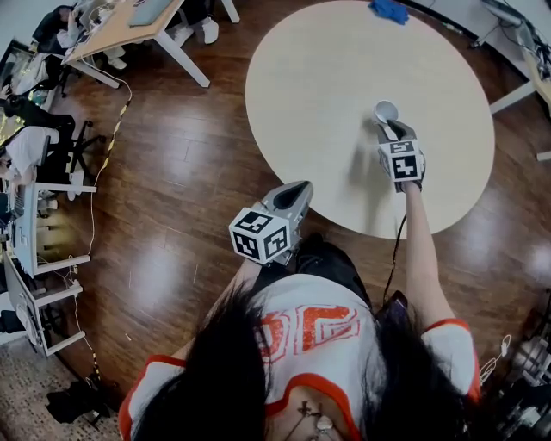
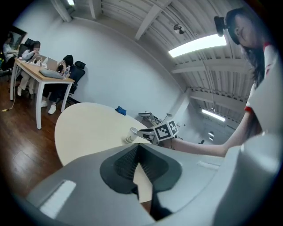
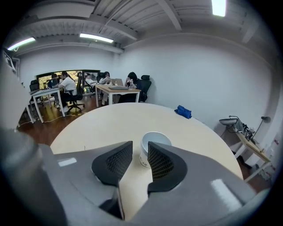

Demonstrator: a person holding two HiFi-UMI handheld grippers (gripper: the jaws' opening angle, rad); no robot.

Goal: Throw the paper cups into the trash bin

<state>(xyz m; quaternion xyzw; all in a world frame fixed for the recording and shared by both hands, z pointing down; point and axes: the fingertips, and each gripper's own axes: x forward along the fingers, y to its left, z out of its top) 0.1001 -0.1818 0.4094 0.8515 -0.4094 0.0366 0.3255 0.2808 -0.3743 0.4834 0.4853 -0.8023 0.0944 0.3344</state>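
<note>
Paper cup (image 3: 154, 143) upright, mouth up, on round beige table (image 1: 327, 86), toward the person's side of the tabletop. Right gripper (image 1: 393, 129) reaches over the table, tilted down at the cup; jaws released and apart, cup just ahead of the tips, nearer the right-hand pad, no pad pressing it, bare tabletop shows through the gap. Left gripper (image 1: 298, 191) sits over the wooden floor (image 1: 189, 198) just off the table edge, near the person's body; jaws clenched, tips meeting, nothing between them. Blue object (image 1: 389, 10) on the table's far edge, well apart from the cup. Desk (image 1: 129, 26) with seated people beyond, far left.
</note>
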